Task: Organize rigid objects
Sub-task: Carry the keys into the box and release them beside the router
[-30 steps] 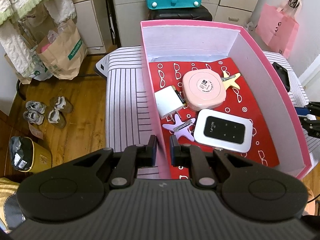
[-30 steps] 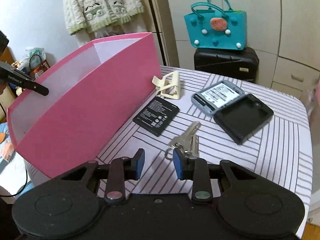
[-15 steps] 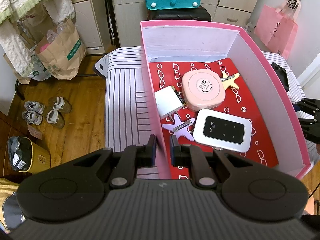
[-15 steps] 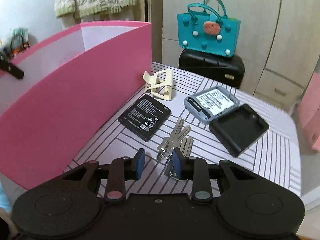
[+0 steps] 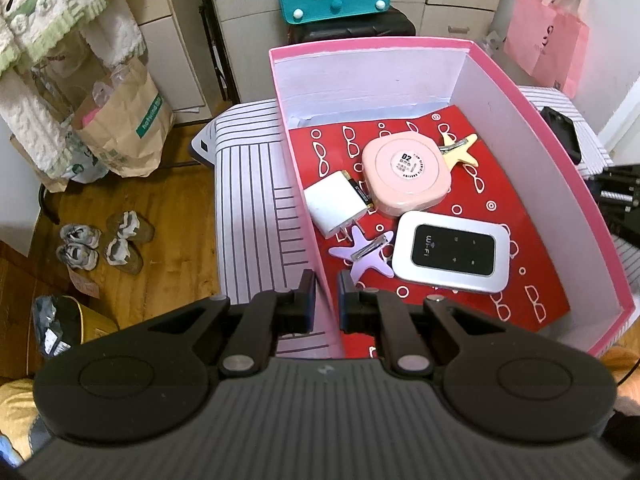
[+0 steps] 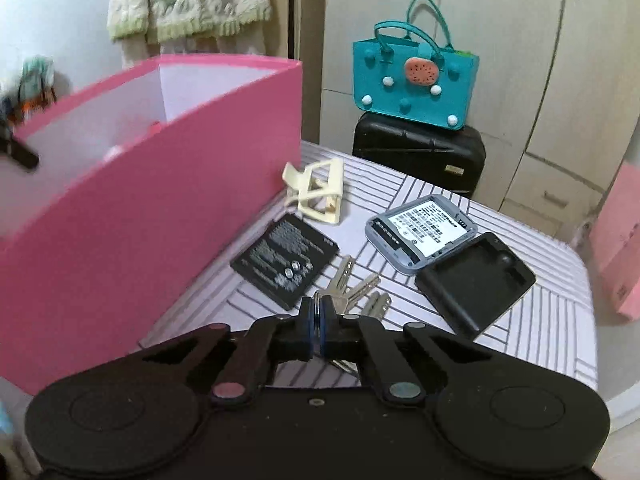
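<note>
The left tongs (image 5: 324,294) point steeply downward, their pads pinched on the near wall of the pink box (image 5: 320,264). The right tongs (image 6: 317,320) also angle down, pads pressed together on the ring end of the bunch of keys (image 6: 352,288).

Two star clips (image 5: 366,250), one box (image 5: 520,92), one battery (image 6: 285,266).

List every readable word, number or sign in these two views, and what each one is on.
"WiFi", with a signal mark: white pocket router in the pink box.
"D2": round label on the pink case; its smaller print is unreadable.
"hotwind" (uncertain): green strip on the paper bag.
Black battery and grey device labels: too blurred.
Pink shopping bag: too faint.
</note>
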### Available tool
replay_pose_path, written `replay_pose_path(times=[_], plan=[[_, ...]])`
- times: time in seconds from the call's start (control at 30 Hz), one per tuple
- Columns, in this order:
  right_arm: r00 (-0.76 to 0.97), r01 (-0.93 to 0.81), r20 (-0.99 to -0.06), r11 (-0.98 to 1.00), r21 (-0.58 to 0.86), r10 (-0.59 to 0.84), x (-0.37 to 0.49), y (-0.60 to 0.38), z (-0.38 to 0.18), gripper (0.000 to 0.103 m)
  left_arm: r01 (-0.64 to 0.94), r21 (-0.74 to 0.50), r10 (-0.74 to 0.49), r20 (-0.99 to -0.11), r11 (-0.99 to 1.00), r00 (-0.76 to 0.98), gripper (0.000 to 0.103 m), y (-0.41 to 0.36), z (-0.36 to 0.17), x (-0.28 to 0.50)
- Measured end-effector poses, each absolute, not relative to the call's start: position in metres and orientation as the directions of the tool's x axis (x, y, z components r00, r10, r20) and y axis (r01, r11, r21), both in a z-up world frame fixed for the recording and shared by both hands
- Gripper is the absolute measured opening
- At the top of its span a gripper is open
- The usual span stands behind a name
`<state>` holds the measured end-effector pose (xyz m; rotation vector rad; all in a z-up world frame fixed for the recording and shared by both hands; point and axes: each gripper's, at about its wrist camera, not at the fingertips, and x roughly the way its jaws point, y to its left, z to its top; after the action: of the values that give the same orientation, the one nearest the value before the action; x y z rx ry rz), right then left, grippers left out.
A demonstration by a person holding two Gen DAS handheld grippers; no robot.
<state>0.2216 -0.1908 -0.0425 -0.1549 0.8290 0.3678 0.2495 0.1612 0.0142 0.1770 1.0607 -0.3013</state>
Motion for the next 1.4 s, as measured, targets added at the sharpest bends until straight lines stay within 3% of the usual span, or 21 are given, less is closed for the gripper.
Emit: replay_pose_path(times=[0.23,0.43,0.83,1.0,1.3,1.4], plan=[[0.569,-0.343,-0.717,0.909,0.238,0.403,0.235,-0.212,-0.015,0.003,0.338,0.008,-0.153,-0.882,0.941,0.445,0.010,0.160,0.015,0.251],[0.548,-0.351,-0.688,0.877,0.327,0.476,0.235,-0.217,0.015,0.003,0.339,-0.002,-0.169,-0.871,0.941,0.462,0.010,0.164,0.020,0.246],[0.579,-0.521,-0.571,0.803,0.290,0.582,0.228,-0.180,0.099,0.003,0.369,0.036,-0.153,-0.870,0.929,0.469,0.009,0.159,0.021,0.244],[0.519,-0.594,-0.543,0.735,0.327,0.660,0.236,-0.155,0.105,0.003,0.369,0.032,-0.156,-0.869,0.929,0.469,0.010,0.160,0.021,0.245],[0.439,-0.618,-0.641,0.730,0.293,0.629,0.251,-0.106,0.056,0.003,0.393,0.052,-0.158,-0.862,0.918,0.482,0.010,0.159,0.020,0.242],[0.479,-0.615,-0.680,0.765,0.191,0.555,0.254,-0.095,0.043,0.003,0.396,0.051,-0.159,-0.863,0.917,0.480,0.010,0.159,0.019,0.242]])
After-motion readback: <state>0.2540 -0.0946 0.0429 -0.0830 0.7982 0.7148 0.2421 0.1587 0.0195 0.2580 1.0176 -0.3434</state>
